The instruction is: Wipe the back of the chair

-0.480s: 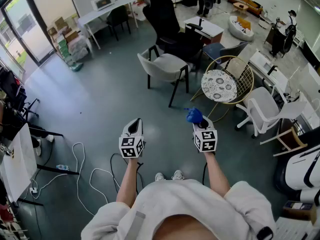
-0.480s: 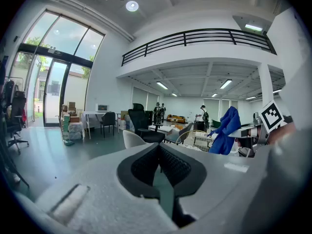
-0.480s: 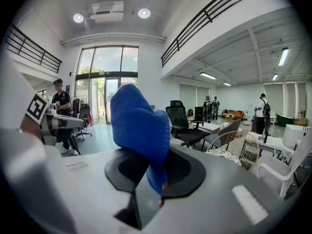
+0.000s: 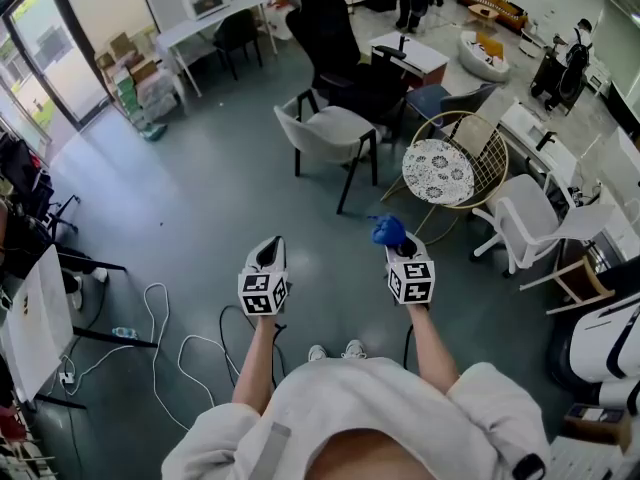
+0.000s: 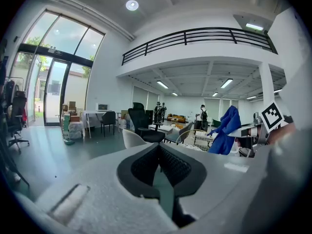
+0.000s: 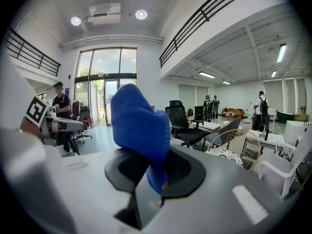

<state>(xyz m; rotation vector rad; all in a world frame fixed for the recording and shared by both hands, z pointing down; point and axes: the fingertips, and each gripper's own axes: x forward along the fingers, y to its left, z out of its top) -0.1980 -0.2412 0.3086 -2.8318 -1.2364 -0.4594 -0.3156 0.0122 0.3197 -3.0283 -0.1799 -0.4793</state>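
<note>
In the head view both grippers are held in front of my body over the grey floor. My right gripper [image 4: 400,241] is shut on a blue cloth [image 4: 388,230], which bunches up above its jaws [image 6: 139,126]. My left gripper [image 4: 265,246] is shut with nothing in it, its black pads [image 5: 146,165] meeting at the tip. A light grey chair with black legs [image 4: 330,131] stands a few steps ahead, its back towards me. Behind it is a black office chair [image 4: 335,43]. The cloth [image 5: 225,130] also shows at the right of the left gripper view.
A gold wire chair with a patterned cushion [image 4: 445,168] stands ahead on the right, and a white armchair [image 4: 530,218] beside it. White cables [image 4: 165,343] lie on the floor at my left. Desks [image 4: 205,23] and boxes line the far wall.
Neither gripper nor the cloth has moved. A person far off at the upper right has shifted a little.
</note>
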